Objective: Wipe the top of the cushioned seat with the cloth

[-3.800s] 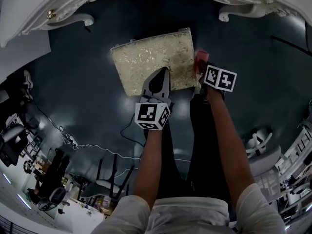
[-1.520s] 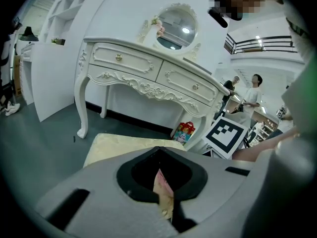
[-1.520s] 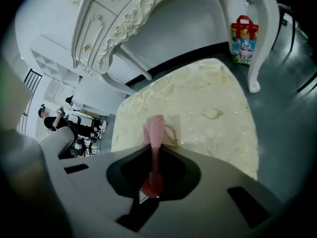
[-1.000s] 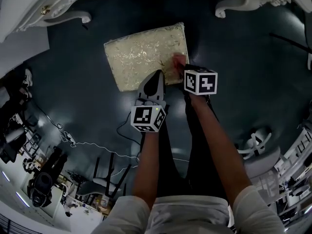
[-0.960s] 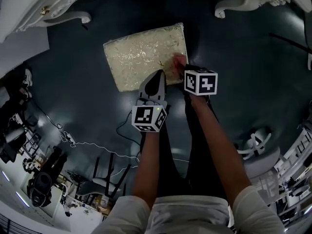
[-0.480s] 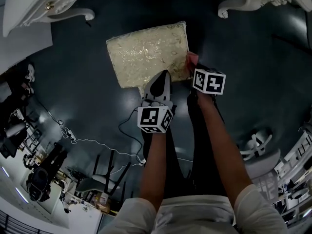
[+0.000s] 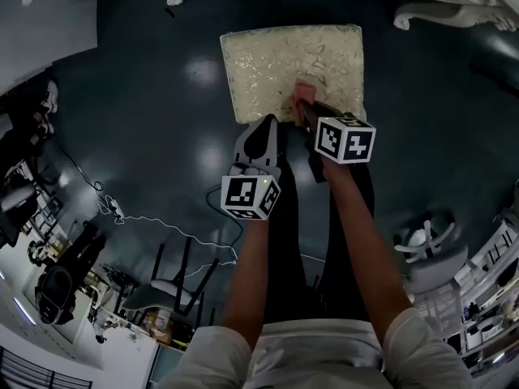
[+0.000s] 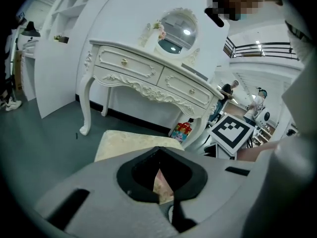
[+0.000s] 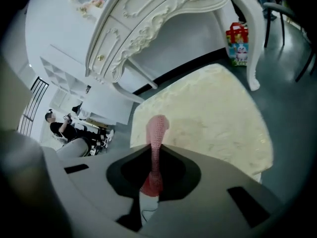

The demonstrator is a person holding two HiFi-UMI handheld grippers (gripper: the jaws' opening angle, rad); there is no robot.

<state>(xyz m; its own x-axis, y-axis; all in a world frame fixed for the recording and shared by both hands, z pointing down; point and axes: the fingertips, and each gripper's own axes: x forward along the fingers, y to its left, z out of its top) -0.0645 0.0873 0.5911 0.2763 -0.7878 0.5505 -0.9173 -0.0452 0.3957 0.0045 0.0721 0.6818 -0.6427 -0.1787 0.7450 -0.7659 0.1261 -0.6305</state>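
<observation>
Pink cloth clenched in right hand-held gripper touches cushioned seat by white dresser; left hand-held gripper closed.

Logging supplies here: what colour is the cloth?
Pink; the cloth shows best in the right gripper view.

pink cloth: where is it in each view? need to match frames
Head view: cloth on the near-right part of the cushioned seat, at the right gripper tip.
Left gripper view: only a pinkish sliver through the jaw gap, not certain.
Right gripper view: centre, pinched upright between the jaws.
Shared landmark: the cushioned seat.
</observation>
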